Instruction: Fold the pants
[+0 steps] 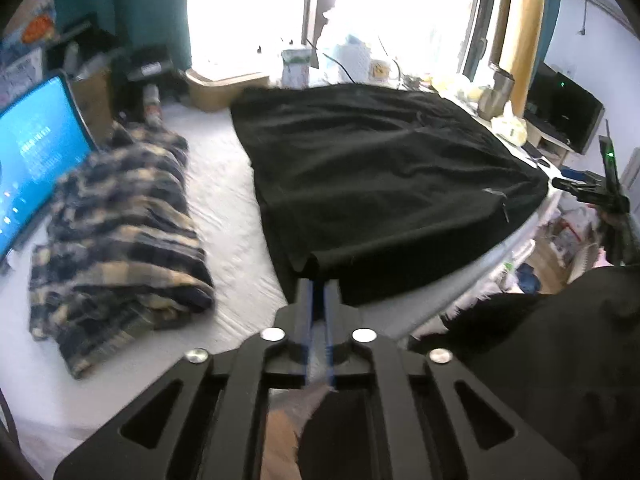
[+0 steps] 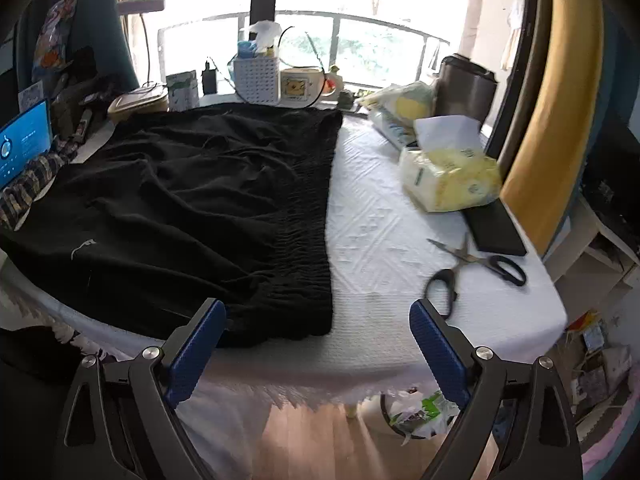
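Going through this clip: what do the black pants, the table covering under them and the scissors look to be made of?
Black pants: soft matte knit, probably synthetic or cotton blend; they drape in loose wrinkles, and the waistband is shirred elastic. Table covering: white woven textile with a raised quilted pattern and fringed edge. Scissors: shiny metal blades, black handles that look like plastic.

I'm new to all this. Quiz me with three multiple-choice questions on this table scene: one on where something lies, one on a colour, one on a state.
1. Where do the scissors lie?
A. right of the black pants
B. on the pants
C. on the floor

2. What colour are the right gripper finger pads?
A. red
B. blue
C. green

3. The right gripper's fingers are:
A. clamped on the pants
B. wide apart, holding nothing
C. holding the scissors

Answers:
1 A, they rest on the white tablecloth beside the waistband.
2 B, both pads show blue.
3 B, only table and floor show between them.
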Available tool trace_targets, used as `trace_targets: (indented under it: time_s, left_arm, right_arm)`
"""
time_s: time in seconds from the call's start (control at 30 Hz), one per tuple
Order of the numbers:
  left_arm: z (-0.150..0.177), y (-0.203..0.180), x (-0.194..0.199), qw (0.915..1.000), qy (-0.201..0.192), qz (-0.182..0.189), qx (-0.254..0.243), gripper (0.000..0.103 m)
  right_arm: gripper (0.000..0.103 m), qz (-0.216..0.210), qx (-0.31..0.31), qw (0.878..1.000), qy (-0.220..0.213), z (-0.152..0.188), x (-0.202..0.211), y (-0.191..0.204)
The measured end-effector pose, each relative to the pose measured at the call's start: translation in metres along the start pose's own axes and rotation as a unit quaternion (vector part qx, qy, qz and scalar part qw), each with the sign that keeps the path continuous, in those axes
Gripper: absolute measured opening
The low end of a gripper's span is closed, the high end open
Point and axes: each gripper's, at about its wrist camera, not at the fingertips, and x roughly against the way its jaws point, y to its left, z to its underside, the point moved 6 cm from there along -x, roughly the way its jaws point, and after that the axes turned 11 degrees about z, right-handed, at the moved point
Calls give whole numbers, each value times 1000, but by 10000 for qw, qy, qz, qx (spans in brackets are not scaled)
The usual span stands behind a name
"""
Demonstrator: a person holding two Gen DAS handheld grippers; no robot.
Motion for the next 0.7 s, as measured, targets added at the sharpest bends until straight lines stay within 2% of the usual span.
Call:
trace_targets:
  time_s: [0.03, 0.07, 0.1, 0.2, 0.3, 0.5, 0.6, 0.7]
  left_arm:
    - [0, -2, 1, 10000, -42, 11, -61, 42]
    - [0, -5, 3, 9999, -88, 62, -120, 58]
    - [1, -8, 3, 9998, -115, 105, -158, 60]
    - [4, -17, -3, 9994, -49, 167, -303, 61]
    - [2, -22, -19, 9978, 60, -106, -653, 63]
    - [-14, -27, -37, 9845, 264, -522, -1656, 63]
    - [-26, -25, -40, 9840, 257, -307, -1737, 63]
    - [-22, -23, -53, 9843, 444, -67, -1705, 63]
  right_arm:
    - [94, 61, 13, 10000, 0, 2, 1, -2]
    - [94, 157, 51, 9999, 28, 5, 0, -4]
    - [94, 194, 73, 9998, 56, 6, -1, -4]
    - [94, 311, 215, 9992, 161, 14, -6, -2]
    - [94, 355, 330, 9986, 187, 19, -10, 2]
    - [94, 379, 601, 9973, 171, 25, -9, 6]
    - [94, 417, 780, 9959, 182, 27, -9, 8]
    - [94, 482, 947, 9942, 168, 32, -9, 12]
